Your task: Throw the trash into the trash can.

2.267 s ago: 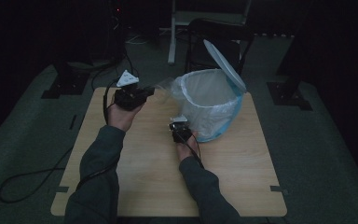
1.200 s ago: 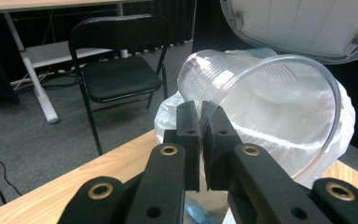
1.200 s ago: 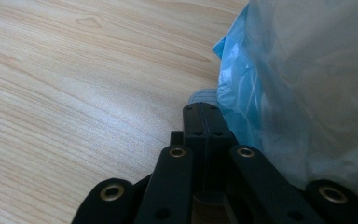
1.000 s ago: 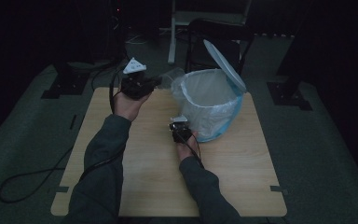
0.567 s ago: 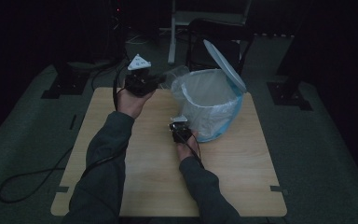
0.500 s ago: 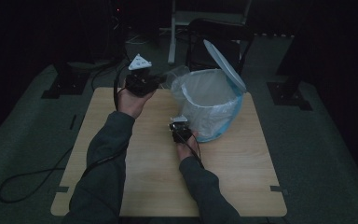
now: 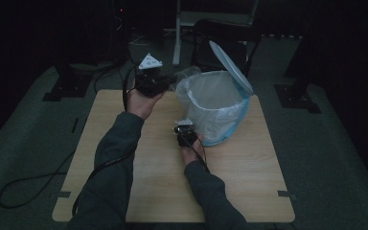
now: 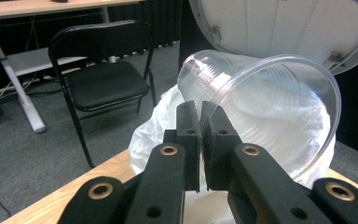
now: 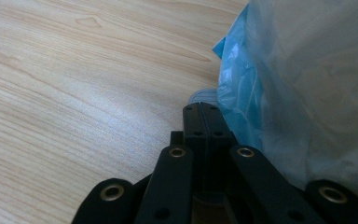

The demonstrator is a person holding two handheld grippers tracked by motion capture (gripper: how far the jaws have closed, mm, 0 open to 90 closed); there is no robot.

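Plastic cup tilted on its side, wall pinched in my left gripper over the lined bin's far-left rim, lid up, my right gripper pressed together on the bin's pedal at its near-left base, on the table.

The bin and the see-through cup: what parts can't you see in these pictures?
- Inside of the bin: in the high view its white liner hides the bottom, and the picture is dim.
- Pedal at the bin's foot: in the right gripper view the right gripper covers most of it.
- Clear cup: in the left gripper view the left gripper, shut on its wall, hides part of it.
- Bin's raised lid: cut off by that picture's top edge.
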